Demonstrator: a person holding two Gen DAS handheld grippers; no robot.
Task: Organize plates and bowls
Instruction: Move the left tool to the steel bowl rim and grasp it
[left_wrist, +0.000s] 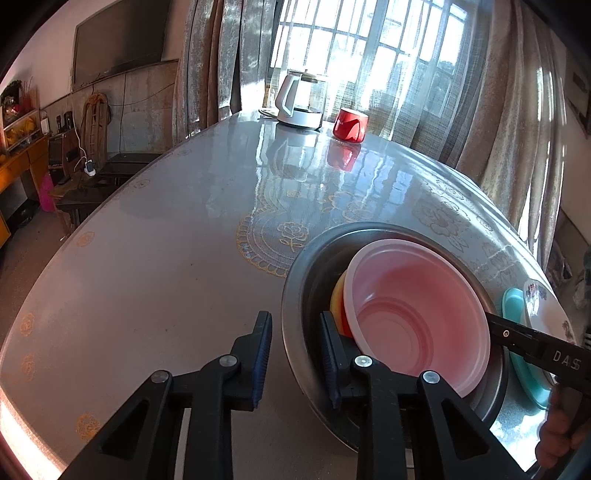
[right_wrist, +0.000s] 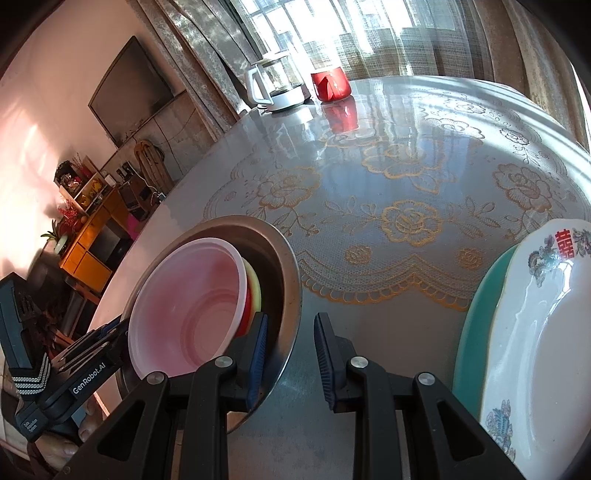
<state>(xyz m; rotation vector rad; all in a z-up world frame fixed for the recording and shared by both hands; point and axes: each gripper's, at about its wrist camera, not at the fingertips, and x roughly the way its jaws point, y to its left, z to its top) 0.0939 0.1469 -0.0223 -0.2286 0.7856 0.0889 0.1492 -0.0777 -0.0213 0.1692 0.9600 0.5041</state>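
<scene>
Straddling steel basin (left_wrist: 291, 295) rim, left hand-held gripper (left_wrist: 295, 354) and right hand-held gripper (right_wrist: 290, 350) slightly spread; pink bowl (left_wrist: 417, 306) inside.

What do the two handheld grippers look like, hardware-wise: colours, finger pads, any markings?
Both are black plastic. The left gripper and right gripper each have two angular linkage fingers with silver round pivot pins and blue ribbed pads. White "DAS" lettering shows on the right gripper's body in the left wrist view; a "GenRobot.AI" label and a black-and-white chevron strap show on the left one.
</scene>
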